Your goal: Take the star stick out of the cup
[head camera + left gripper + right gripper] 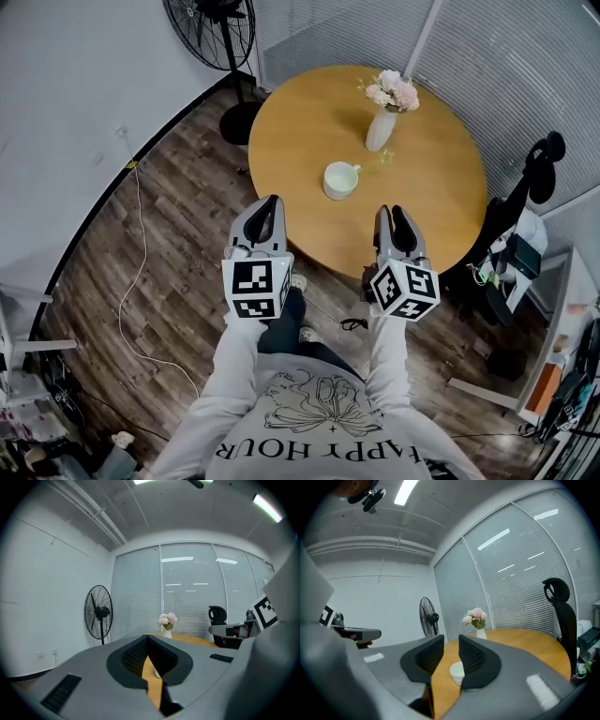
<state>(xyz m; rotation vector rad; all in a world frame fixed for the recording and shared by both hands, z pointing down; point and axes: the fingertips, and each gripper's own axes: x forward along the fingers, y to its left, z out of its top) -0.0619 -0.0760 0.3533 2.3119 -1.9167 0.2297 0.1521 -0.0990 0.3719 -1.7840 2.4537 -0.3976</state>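
Left tongs (273, 202): tips together, nothing between them. Right tongs (394, 214): jaws stand well apart, empty, with only bare wood and the distant cup showing through the gap. I hold both level over the near edge, touching nothing.

Room: dark plank floor (178, 225), a wall of pale blinds (525, 66), and a standing fan (208, 28) at the far left.

Surface: a round wooden table (309, 103), mostly bare. A white vase (380, 129) of pink flowers stands towards the far side.

The cup (339, 180), white with a handle, sits upright on the table, nearer to me than the vase, ahead of both tongs and between them.

Star stick (382, 161): I can see only a faint yellow-green shape just beside the cup's rim, on the vase side. I cannot tell whether it stands in the cup or which way its length runs.

Judgement: the right tongs are slightly nearer and already spread, and their own view lines the cup up in the gap. The reach is forward and a little to the left.
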